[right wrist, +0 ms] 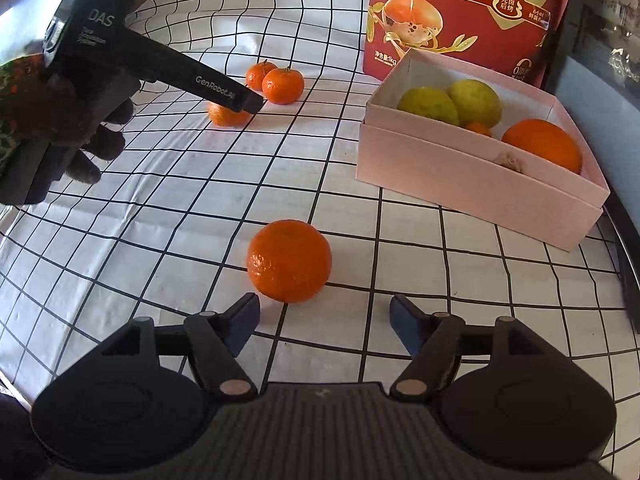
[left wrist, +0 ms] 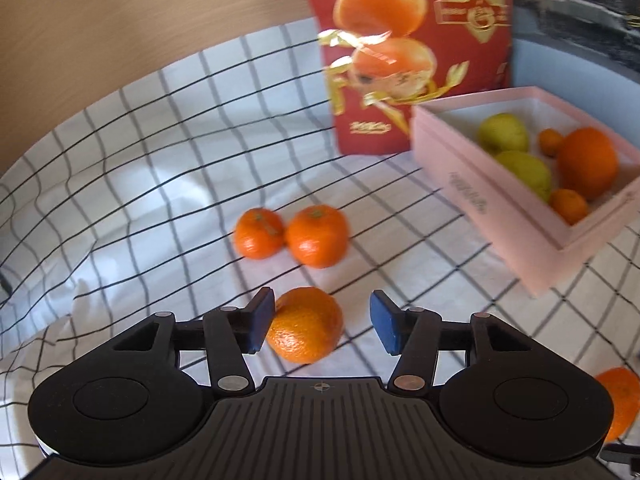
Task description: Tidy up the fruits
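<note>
The pink box sits right of frame. My left gripper is wide around a mandarin at lower centre, one pad touching; closing off-centre could roll it away. My right gripper is wide, empty.

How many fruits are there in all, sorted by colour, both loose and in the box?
Orange fruits on the checked cloth: 4
Orange fruits in the pink box: 3
Yellow-green fruits in the box: 2
Total: 9
</note>
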Tool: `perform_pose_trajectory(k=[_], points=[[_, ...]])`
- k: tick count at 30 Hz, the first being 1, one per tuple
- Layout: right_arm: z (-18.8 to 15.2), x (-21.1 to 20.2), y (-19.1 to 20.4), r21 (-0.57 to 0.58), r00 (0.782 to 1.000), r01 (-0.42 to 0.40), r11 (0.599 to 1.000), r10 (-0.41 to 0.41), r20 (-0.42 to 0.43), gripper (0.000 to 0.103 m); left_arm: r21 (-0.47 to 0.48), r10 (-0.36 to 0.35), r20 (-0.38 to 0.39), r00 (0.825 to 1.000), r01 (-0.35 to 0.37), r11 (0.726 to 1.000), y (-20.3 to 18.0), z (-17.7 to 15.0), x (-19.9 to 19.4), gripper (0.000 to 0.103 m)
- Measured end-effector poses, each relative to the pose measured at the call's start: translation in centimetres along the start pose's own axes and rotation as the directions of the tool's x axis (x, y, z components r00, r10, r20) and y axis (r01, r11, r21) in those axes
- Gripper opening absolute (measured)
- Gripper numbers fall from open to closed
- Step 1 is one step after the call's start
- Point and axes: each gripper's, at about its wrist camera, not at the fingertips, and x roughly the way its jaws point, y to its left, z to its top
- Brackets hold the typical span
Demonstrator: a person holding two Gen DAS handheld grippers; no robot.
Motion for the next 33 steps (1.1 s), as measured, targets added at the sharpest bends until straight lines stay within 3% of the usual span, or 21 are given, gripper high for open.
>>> perform_pose_trajectory(k=[9,15,19,25,33], points=[[-0.1,0.0,0.0,0.003,1.0,0.002,1.0,-0.002,0.005,0.077,-0.151,0.0,-0.07,0.998,-0.01,0.989,3.8,-0.4,2.2,0.059],[-0.3,-0.1,0.0,0.009,1.0,0.006,1.0,-0.006,0.009,0.079,-0.211,-0.02,-0.075,0.997,0.004,0.978,4.8,-0.8,2.5,0.058],[-0.3,0.0,0.1,0.012,1.0,0.006,1.0,-0.007,0.012,0.081,-0.214,-0.018,-0.068,0.997,0.003,0.977,5.0,-1.0,2.6,0.051],[-0.5,0.0,0.0,0.012,1.0,0.001,1.0,-0.002,0.022,0.084,-0.217,-0.037,-0.055,0.998,0.024,0.976,5.2,-1.3,2.2,0.051],[-0.4,0.4,0.3,-0.001,1.0,-0.015,1.0,0.015,0.019,0.096,-0.23,-0.129,-0.055,0.99,0.113,0.967,4.6,-3.7,-1.1,0.051]])
